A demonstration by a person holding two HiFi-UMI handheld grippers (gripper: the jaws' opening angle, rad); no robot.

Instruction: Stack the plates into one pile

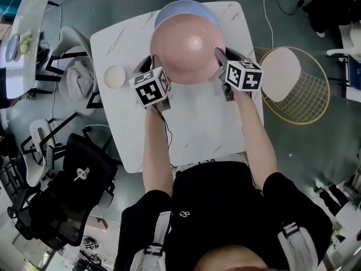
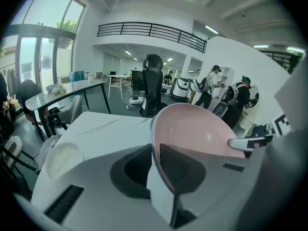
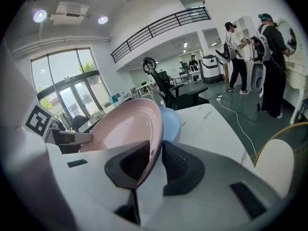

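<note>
Pink plate (image 1: 188,47) held aloft over bench (image 1: 203,129), gripped at opposite edges. Left hand-held gripper (image 2: 154,163) clamped on left rim. Right hand-held gripper (image 3: 155,163) clamped on right rim, with edge seated between pads. Just beyond and beneath, blue plate (image 1: 186,9) rests on bench, mostly covered by pink one. Small white dish (image 1: 114,77) sits well apart at left. Plate looks rigid and glossy, likely breakable, slippery at thin rim. Two-sided rim hold seems soundest: keep level, lower gently onto blue plate.
</note>
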